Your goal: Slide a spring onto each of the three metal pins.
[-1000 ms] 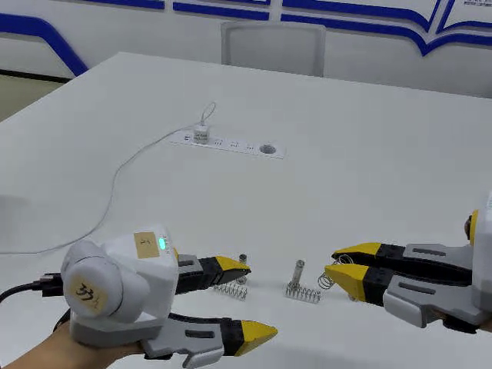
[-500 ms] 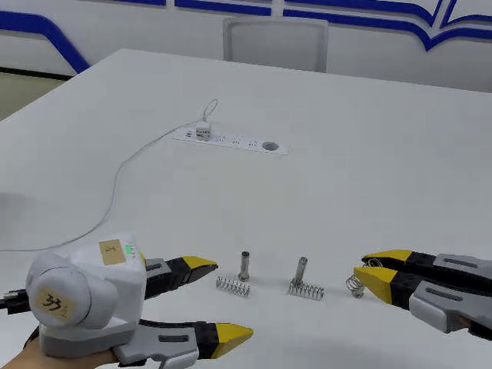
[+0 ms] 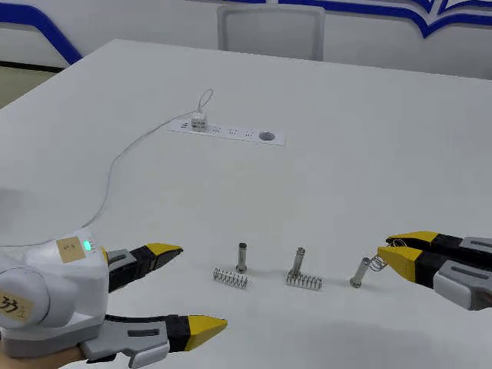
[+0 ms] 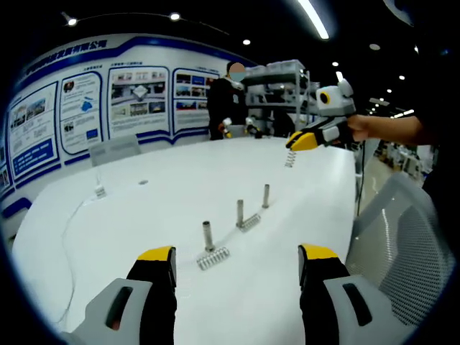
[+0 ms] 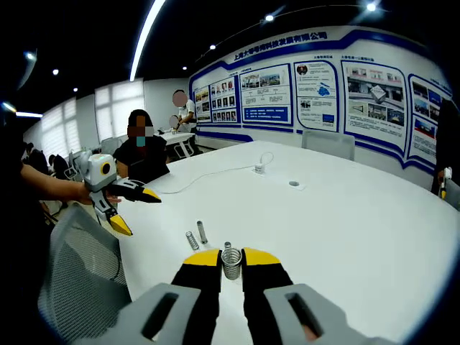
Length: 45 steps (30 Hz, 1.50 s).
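Three short metal pins (image 3: 242,256) (image 3: 298,260) (image 3: 359,271) stand in a row on the white table (image 3: 323,177); in the head view the rightmost one looks tilted. One loose spring (image 3: 230,277) lies by the first pin, another spring (image 3: 304,280) by the second. My right gripper (image 3: 388,252) is shut on a third spring (image 5: 231,262), held in the air just right of the rightmost pin. In the left gripper view that spring (image 4: 291,157) hangs well above the pins (image 4: 240,213). My left gripper (image 3: 188,288) is open and holds nothing, to the left of the row.
A white power strip (image 3: 227,133) with a plugged adapter and a cable (image 3: 115,165) lies further back on the table. A grey chair (image 3: 269,31) stands at the far edge. People sit and stand in the background (image 5: 144,154).
My right gripper has lifted a spring off the table and drawn back to the right, uncovering the third pin. My left gripper has pulled back to the left, away from the first pin.
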Available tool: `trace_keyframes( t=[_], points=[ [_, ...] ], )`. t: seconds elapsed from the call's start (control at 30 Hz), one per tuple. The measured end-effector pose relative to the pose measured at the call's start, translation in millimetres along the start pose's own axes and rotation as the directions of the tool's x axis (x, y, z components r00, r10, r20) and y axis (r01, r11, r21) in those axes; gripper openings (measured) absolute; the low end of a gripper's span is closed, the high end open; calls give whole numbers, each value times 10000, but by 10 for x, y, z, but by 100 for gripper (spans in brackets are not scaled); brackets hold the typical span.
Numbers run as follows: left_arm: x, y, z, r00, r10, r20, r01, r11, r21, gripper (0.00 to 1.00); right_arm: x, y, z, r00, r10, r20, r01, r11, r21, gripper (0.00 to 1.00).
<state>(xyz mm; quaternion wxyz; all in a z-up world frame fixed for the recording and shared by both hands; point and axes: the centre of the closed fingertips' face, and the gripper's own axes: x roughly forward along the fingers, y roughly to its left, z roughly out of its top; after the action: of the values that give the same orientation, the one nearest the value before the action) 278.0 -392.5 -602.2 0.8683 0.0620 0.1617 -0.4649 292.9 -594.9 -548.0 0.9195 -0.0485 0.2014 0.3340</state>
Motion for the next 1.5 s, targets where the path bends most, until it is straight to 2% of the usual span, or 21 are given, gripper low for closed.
trace_keyframes(
  t=[0.27, 0.43, 0.57, 0.7, 0.8, 1.07, 1.17, 1.5],
  points=[
    [-27, 40, 11, 9988, 425, 250, -414, 9981, -453, 79, 34, -153, 26, 9997, -239, 10, 239, 9997, 100, 11],
    [-36, 25, -29, 9987, 484, 148, -474, 9971, -589, 84, 78, -287, 31, 9994, -349, 31, 348, 9988, 343, 11],
    [-47, 66, -24, 9975, 668, 233, -649, 9951, -745, 87, 138, -361, -18, 9989, -458, -105, 462, 9979, 462, 11],
    [-63, 123, -58, 9960, 887, 110, -874, 9922, -884, 90, 230, -411, -77, 9991, -410, -141, 420, 9954, 862, 11],
    [-69, 153, -70, 9947, 1022, 76, -1010, 9899, -1000, 92, 320, -458, -158, 9977, -511, -452, 546, 9954, 784, 11],
    [-65, 157, -101, 9946, 1032, -80, -1034, 9883, -1123, 94, 423, -483, -330, 9933, -564, -1007, 637, 9955, 706, 11],
    [-63, 124, -34, 9955, 896, 295, -843, 9853, -1489, 96, 426, -510, -367, 9912, -695, -1130, 771, 9949, 643, 11],
    [-44, 113, -95, 9967, 811, 53, -795, 9865, -1431, 100, 471, -493, -461, 9880, -667, -1395, 768, 9947, 684, 11]
  ],
)
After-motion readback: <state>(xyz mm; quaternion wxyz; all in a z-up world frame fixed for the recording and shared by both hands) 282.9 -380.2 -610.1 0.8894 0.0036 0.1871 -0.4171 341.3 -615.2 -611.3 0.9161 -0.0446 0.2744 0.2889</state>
